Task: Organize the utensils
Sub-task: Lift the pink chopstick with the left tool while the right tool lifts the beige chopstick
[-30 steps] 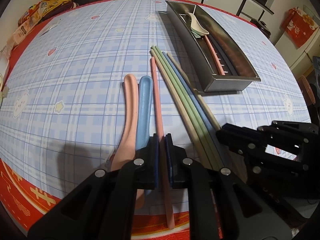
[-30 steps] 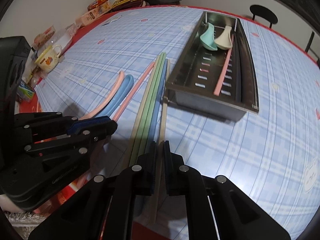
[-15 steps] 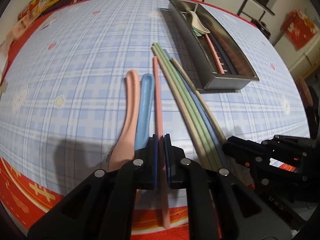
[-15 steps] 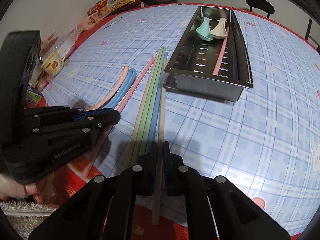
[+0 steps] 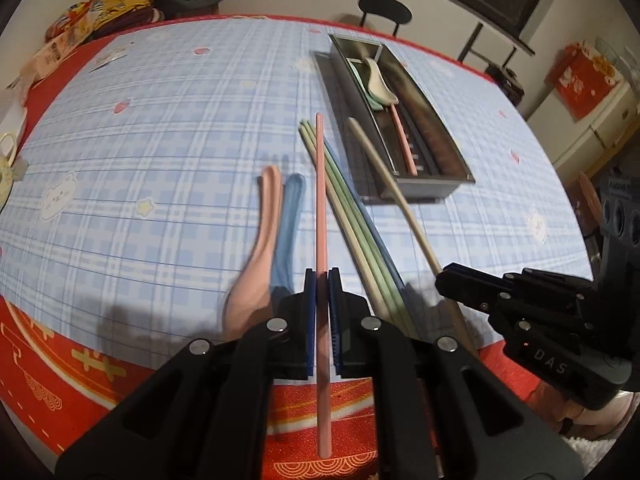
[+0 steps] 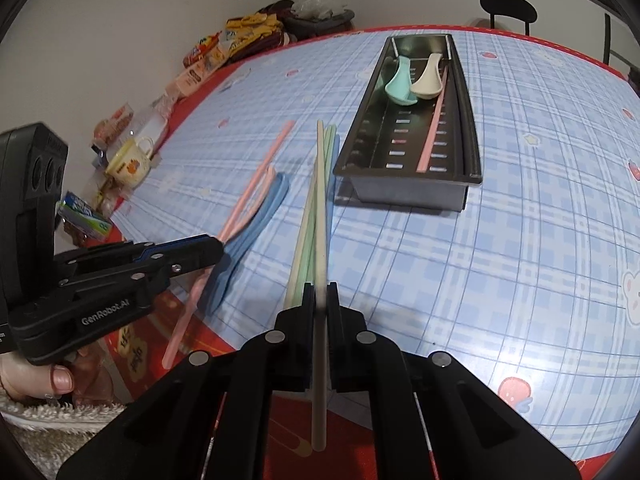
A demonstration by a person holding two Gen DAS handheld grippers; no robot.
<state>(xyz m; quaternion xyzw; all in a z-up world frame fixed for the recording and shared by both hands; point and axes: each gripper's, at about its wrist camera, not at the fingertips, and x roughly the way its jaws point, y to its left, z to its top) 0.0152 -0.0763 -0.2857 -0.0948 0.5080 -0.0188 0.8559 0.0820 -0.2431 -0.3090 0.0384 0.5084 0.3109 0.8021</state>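
The pink chopstick (image 5: pixel 321 216) is riding clamped in the left gripper (image 5: pixel 321 280), the beige chopstick (image 6: pixel 321 216) pinched in the right gripper (image 6: pixel 320 292), both just beside the tray (image 6: pixel 404 196). I'd be keeping each stick level, aligning it lengthwise with the tray before lowering, avoiding the spoons (image 6: pixel 414 82) inside.

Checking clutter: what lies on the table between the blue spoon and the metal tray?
In the left wrist view, green chopsticks lie between the blue spoon and the tray.

pink spoon (image 5: pixel 256 264): bowl behind left claw (image 5: pixel 322 280) | motion-blurred
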